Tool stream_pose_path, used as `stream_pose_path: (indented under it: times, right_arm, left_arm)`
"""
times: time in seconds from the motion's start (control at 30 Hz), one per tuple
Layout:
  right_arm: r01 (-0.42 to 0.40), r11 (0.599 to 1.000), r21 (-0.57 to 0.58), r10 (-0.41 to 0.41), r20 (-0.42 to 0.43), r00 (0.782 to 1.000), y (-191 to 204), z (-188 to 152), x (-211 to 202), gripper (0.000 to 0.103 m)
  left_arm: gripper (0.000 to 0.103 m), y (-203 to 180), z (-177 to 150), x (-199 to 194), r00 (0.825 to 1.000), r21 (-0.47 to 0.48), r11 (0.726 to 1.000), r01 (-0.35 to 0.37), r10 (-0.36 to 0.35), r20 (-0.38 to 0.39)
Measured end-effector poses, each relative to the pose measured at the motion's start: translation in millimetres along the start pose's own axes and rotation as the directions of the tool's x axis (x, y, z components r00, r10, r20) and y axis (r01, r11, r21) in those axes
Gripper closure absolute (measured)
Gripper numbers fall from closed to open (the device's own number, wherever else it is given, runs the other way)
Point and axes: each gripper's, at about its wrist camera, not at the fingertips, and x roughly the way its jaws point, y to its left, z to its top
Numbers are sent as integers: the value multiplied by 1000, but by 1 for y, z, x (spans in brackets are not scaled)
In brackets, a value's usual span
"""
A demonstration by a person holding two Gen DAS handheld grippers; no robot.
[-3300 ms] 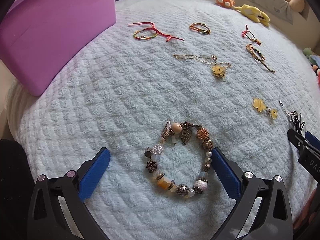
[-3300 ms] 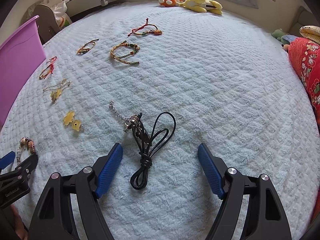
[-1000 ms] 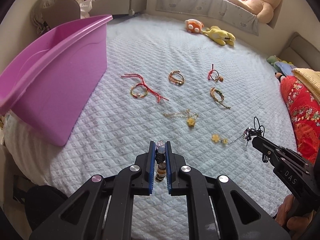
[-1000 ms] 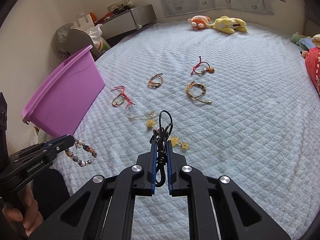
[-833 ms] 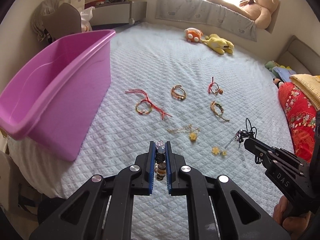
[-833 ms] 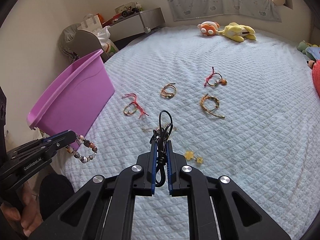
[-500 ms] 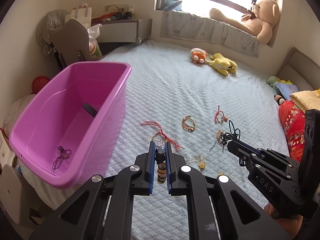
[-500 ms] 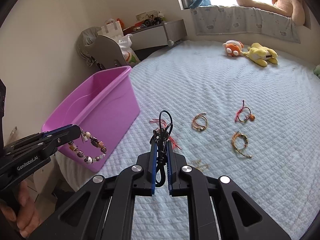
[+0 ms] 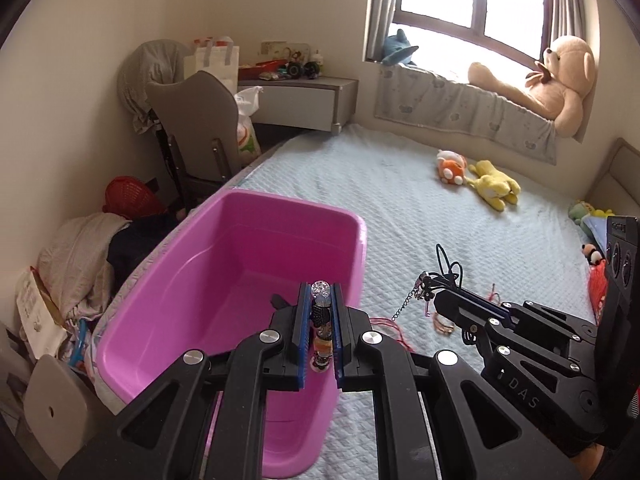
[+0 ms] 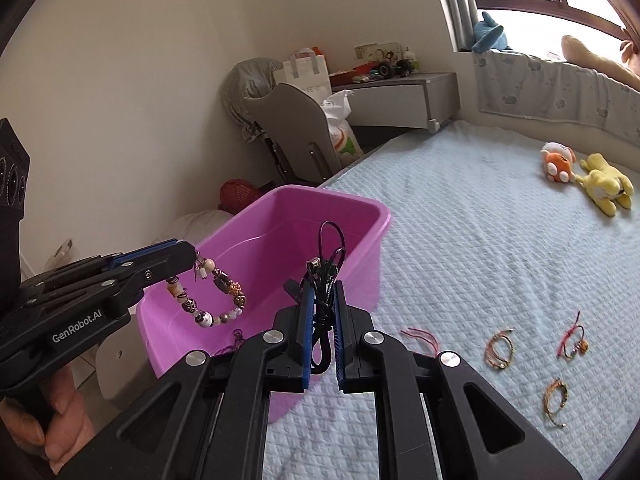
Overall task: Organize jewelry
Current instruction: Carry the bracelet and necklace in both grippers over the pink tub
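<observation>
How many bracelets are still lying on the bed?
4 visible: a red string bracelet near the pink plastic tub, a gold bangle, a red cord bracelet, and a braided bracelet nearest. More may hide behind the tools.

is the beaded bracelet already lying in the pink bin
No, the multicoloured beaded bracelet hangs from the shut left hand-held gripper above the pink plastic bin, not resting on its floor.

Glossy smooth plastic bin (image 9: 224, 280) on a quilted matt cloth bedspread (image 9: 460, 216).
</observation>
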Motion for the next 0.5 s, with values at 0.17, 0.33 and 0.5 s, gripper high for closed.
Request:
stream_pose_path:
  times: [0.17,0.33,0.5]
  right_arm:
    - [-59,998,-29,57,-71,996,29,12,47,94]
    - [-87,995,-41,79,-175,981,49,11,99,94]
    - [-77,995,-58,59,-273,960,60,6,139,94]
  left_arm:
    - [93,44,-8,35,994,-36,996,-87,84,-71]
    - [93,84,-24,71,976,-79,985,-151,136,-167]
    - [93,107,-40,102,953,-97,977,-188,157,-258]
